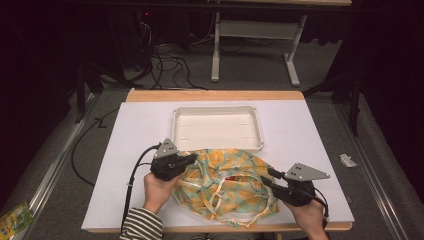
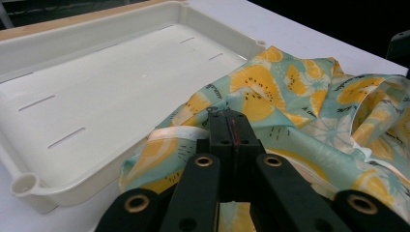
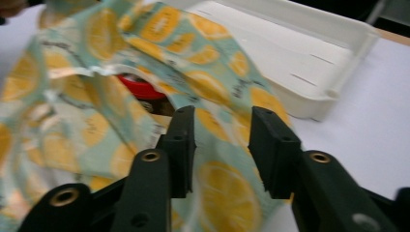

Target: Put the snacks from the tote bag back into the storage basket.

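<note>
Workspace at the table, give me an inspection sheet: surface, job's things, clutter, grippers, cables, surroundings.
Surface: white table top with a wooden edge.
Job's things: citrus-print cloth bag crumpled at the near edge, a red thing inside its opening; empty white tray behind it, the bag lapping its near rim.
Clutter: nothing seen on the table.
Grippers: left gripper shut on the bag's edge by the tray; right gripper open, jaws apart over the cloth.
Cables: left gripper's cable trails off the near edge; more cables on the floor.
Surroundings: dark room, grey floor, table frame behind, scrap at right.
</note>
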`<state>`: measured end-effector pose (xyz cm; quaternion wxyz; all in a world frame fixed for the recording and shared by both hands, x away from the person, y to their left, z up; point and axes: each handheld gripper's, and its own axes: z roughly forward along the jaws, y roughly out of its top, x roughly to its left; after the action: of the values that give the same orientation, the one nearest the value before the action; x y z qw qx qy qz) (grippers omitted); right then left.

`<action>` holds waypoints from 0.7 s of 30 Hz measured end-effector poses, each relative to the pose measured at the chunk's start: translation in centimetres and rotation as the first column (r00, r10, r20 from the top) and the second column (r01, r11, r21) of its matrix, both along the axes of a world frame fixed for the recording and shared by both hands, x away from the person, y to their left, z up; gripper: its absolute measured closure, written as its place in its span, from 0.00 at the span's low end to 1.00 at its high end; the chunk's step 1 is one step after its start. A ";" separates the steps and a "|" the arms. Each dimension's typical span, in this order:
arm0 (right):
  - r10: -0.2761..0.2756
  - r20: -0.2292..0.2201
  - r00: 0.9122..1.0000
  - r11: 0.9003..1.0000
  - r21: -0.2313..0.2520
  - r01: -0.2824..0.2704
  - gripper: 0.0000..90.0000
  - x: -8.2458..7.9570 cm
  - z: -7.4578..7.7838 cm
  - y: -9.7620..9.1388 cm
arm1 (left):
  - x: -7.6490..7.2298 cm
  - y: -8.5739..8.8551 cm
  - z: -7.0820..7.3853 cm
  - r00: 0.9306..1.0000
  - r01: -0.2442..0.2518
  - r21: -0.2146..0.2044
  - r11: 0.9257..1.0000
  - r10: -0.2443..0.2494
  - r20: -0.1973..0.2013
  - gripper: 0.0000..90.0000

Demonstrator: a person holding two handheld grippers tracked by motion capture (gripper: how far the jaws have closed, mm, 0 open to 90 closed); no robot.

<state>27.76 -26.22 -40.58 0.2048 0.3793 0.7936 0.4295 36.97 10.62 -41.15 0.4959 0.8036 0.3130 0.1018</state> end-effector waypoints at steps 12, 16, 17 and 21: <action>0.026 -0.027 0.999 0.995 -0.095 -0.028 1.00 2.2 -1.0 1.9 | -0.1 0.1 0.5 1.000 0.000 -0.009 1.000 0.001 0.020 1.00; 0.005 -0.023 1.000 0.997 -0.078 -0.007 1.00 2.7 -0.8 1.0 | -0.2 0.1 0.6 1.000 0.001 -0.008 1.000 -0.001 0.025 1.00; -0.006 -0.022 1.000 0.998 -0.065 0.005 1.00 2.8 -0.8 0.8 | -0.2 0.0 0.6 1.000 -0.001 -0.003 1.000 0.001 0.025 1.00; -0.052 -0.033 0.998 0.998 -0.038 0.051 1.00 3.2 -0.9 -0.5 | -0.1 0.0 0.6 1.000 -0.007 0.004 1.000 0.006 0.030 1.00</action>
<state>30.96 -26.69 -41.48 0.2094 0.4030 0.7948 0.4026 36.83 10.63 -40.56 0.4987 0.8019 0.3079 0.1162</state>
